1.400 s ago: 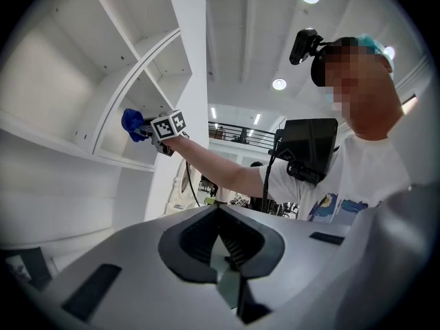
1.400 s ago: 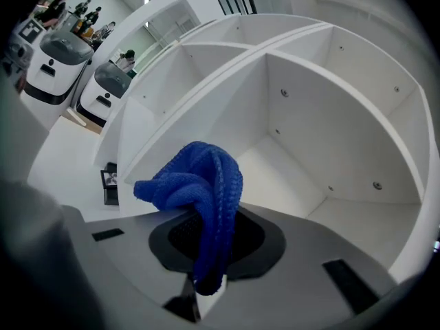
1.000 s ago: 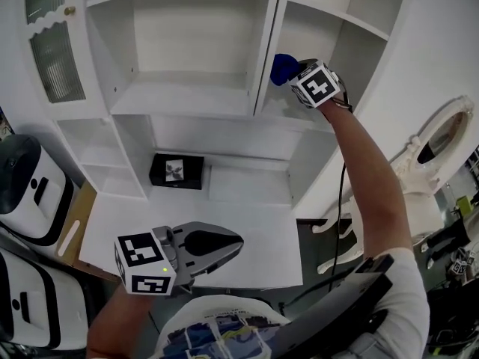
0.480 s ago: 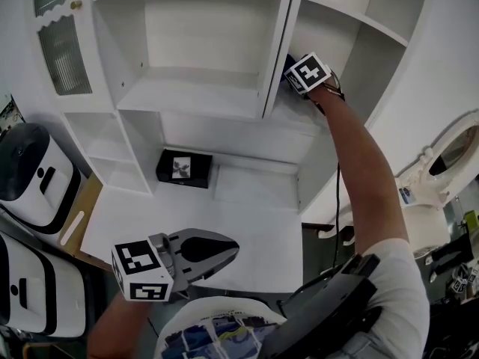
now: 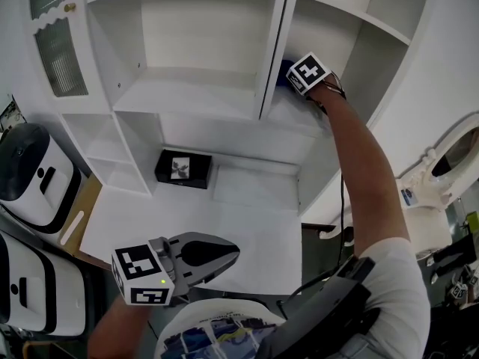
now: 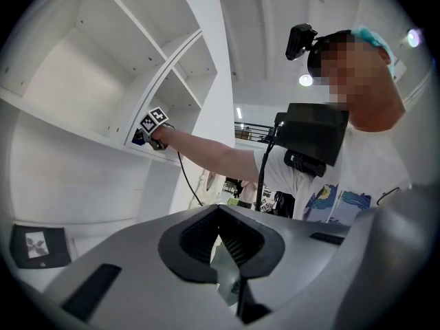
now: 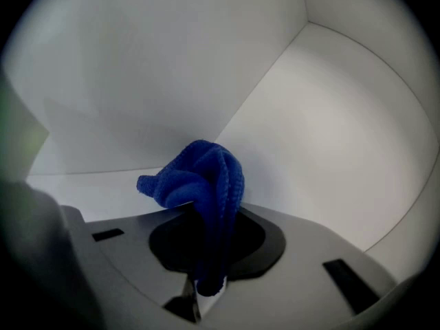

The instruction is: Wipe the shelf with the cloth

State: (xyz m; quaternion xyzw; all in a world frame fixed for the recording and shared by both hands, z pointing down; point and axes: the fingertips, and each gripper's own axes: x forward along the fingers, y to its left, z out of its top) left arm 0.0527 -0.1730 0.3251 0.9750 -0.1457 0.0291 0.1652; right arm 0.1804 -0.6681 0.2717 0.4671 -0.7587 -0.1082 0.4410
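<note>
Presently a blue cloth (image 7: 203,181) is gripped in the right tongs (image 7: 205,270). The jaws are closed on its lower folds, and its bunched top stands out beyond the tips. The cloth is seen low in a far corner of the compartment, where the shelf (image 7: 89,184) meets the white back panel. Whether the cloth touches the board cannot be told.

From the head view, the right arm (image 5: 367,178) is stretched up and away into the right compartment of the white unit. That compartment lies just right of the upright divider (image 5: 271,47). The marker cube (image 5: 309,73) is turned toward the camera, and only a sliver of blue is shown beside it.

The left tongs (image 5: 227,250) are held low and near, above the near edge of the white counter (image 5: 247,223), well apart from the shelf. Their jaws are drawn together at the tips, and nothing is caught between them.

A black box (image 5: 182,169) is set at the far side of the counter, under the middle shelf.
</note>
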